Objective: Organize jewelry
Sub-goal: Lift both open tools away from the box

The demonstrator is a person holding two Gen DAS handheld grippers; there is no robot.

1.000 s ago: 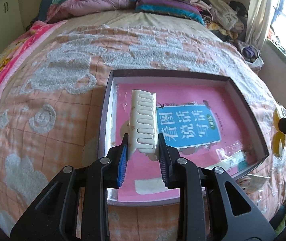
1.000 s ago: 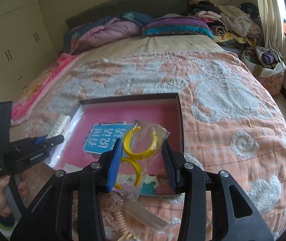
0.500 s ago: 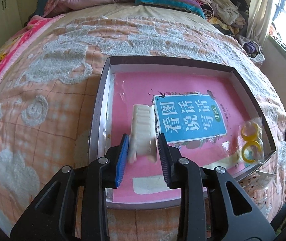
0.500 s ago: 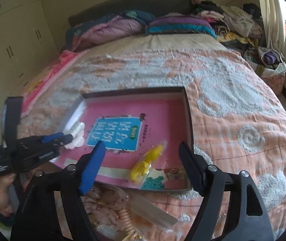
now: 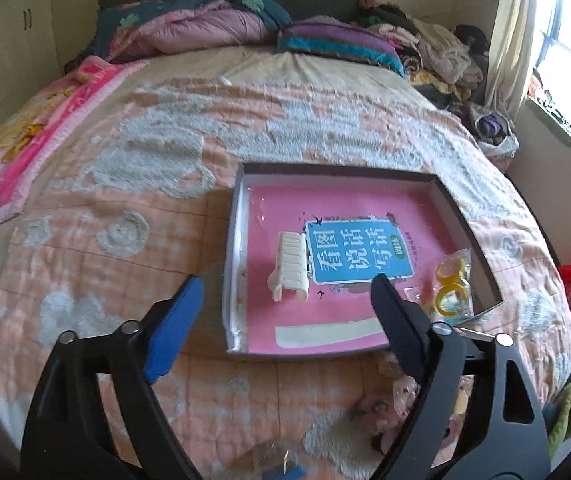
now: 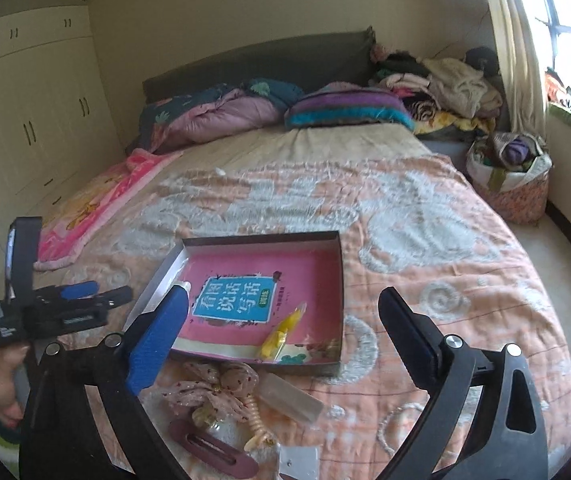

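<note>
Far left: left tool [image 5: 285,282], jaws wide apart, having just been opening, clamped on nothing. Hangs tilted down over the near left corner of the box [image 5: 465,216].

Just ahead of it, flat on the pink floor of that box: white hair clip [image 5: 291,266], free of both pads, long axis running away from the tool, teeth toward the blue label.

Further right, in the near right corner of the box: yellow rings [image 5: 451,284] in their clear bag, also let go.

Right again: right tool [image 6: 285,293], spread wide too, having just been opening, nothing between the pads (the yellow rings lie ahead of it in the box). Points down less steeply than the left one.

Still outside, on the bed [image 6: 425,240] just before the near wall of the box: dotted scrunchie [image 6: 209,384], clear case [image 6: 293,400], maroon clip [image 6: 213,454]. Lie below and slightly left of the right tool's centre line, closer to it than to the left tool, by the look of it. Long axes of the clear case and maroon clip slant from upper left to lower right, so probably calls for a dip and a slight wrist turn to straddle either.
</note>
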